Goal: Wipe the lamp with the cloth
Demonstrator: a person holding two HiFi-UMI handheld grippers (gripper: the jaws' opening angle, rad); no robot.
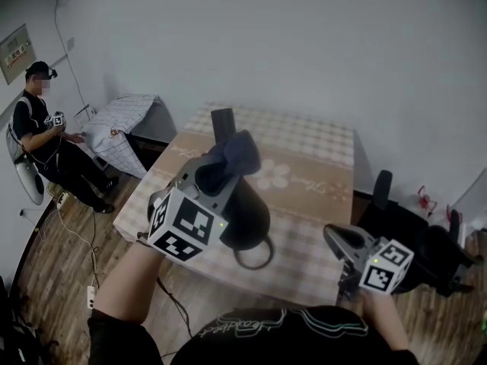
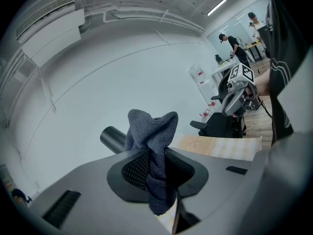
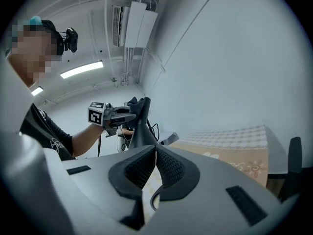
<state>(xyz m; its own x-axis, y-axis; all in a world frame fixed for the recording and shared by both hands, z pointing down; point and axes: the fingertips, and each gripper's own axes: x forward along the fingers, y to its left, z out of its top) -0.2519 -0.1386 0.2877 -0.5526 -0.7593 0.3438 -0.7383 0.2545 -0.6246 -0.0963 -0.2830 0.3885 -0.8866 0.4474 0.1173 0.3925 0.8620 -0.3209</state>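
lamp [image 1: 247, 207] stands on the table [image 1: 319, 158], toward the near edge. cloth [image 1: 237, 152] is up by the lamp's top stem, can't tell if it's touching. my left tongs [image 1: 217, 169] are clamped on the cloth. my right tongs [image 1: 338, 240] are closed on nothing, off to the right, clear of the lamp.

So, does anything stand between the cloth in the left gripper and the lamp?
Nothing visible does. The left gripper pinches the grey-blue cloth right beside the upright stem of the black lamp. The right gripper is shut, empty, off to the side.
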